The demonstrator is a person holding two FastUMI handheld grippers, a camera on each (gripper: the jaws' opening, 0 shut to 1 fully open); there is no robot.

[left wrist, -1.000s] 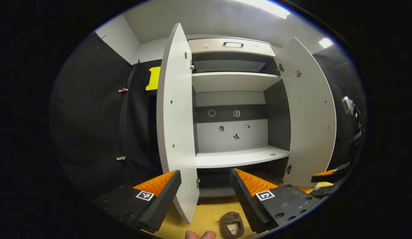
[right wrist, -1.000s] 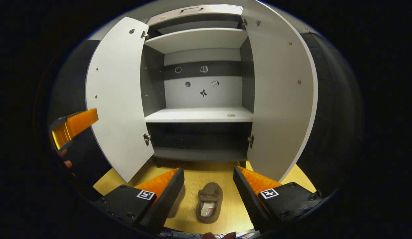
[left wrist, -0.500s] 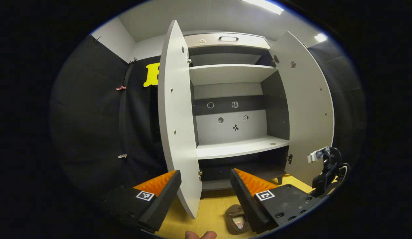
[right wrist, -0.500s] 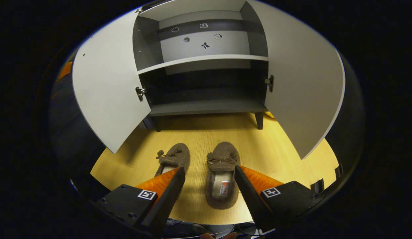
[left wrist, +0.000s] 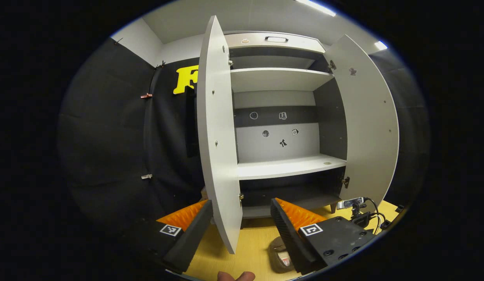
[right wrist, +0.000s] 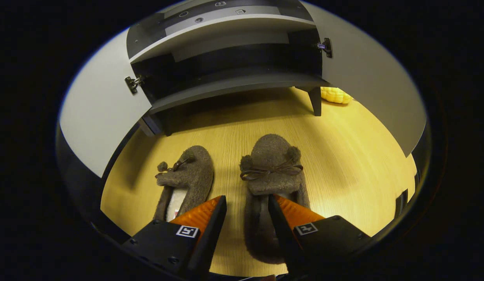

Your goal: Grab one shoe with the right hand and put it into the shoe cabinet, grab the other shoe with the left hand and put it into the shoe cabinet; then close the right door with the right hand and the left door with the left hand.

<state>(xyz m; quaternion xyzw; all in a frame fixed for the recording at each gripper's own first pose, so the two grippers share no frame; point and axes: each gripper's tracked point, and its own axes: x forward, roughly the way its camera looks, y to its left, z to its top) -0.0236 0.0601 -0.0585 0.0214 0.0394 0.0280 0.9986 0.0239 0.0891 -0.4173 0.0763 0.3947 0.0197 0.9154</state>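
Fingers of the right gripper (right wrist: 245, 203), spread, straddle and partly hide the right slipper's (right wrist: 271, 168) heel.

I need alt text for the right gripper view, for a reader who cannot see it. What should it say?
The right gripper, jaws narrowed but not closed, reaches down over the right one of two brown fuzzy slippers on a wooden floor; one finger is inside the slipper's opening. The left slipper lies beside it, before the open shoe cabinet.
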